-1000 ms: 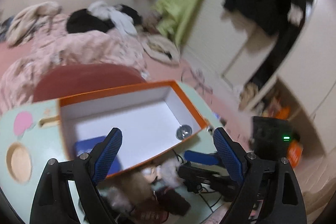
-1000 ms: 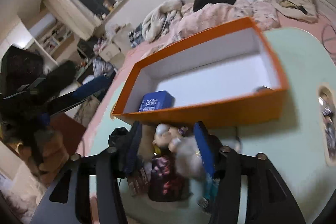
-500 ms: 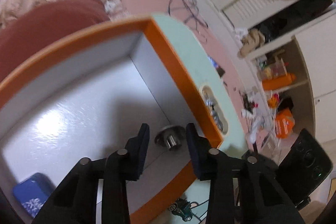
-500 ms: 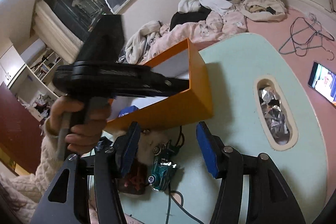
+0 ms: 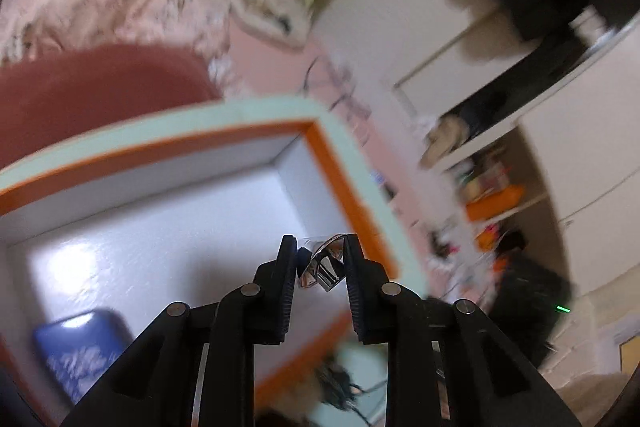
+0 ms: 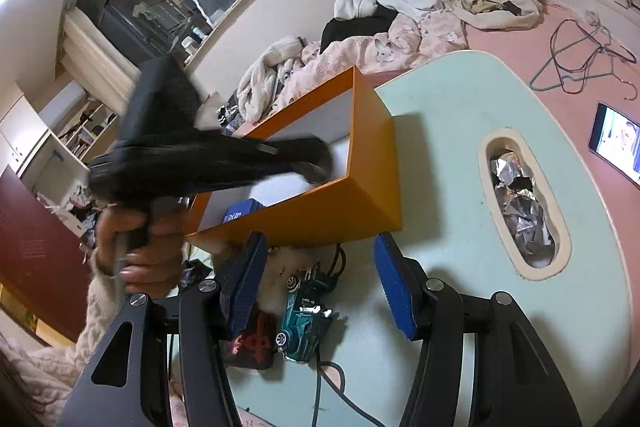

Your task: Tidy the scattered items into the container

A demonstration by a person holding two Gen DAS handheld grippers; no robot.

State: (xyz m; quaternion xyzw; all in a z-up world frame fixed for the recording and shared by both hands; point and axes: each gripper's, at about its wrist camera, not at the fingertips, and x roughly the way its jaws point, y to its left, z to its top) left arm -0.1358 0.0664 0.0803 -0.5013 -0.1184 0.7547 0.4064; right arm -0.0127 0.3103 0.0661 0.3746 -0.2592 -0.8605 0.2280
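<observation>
Metal piece (image 5: 322,265): small, shiny chrome, flared like a funnel, clamped between the fingers of the left gripper (image 5: 320,259), jaws nearly closed on it. It hangs over the near right corner of the box (image 5: 340,163), above the white floor. Box: orange outside, white inside; blue tin (image 5: 80,351) lies at its near left corner. Right gripper (image 6: 320,281) wide apart, holding nothing, over the table's near edge; under it a teal toy car (image 6: 306,323), a fluffy toy (image 6: 276,275), a dark pouch (image 6: 250,345), a black cable. Table (image 6: 460,115) pale green, with an oval slot (image 6: 522,215) holding foil. Beyond: pink floor, heaped clothes, wire hangers.
</observation>
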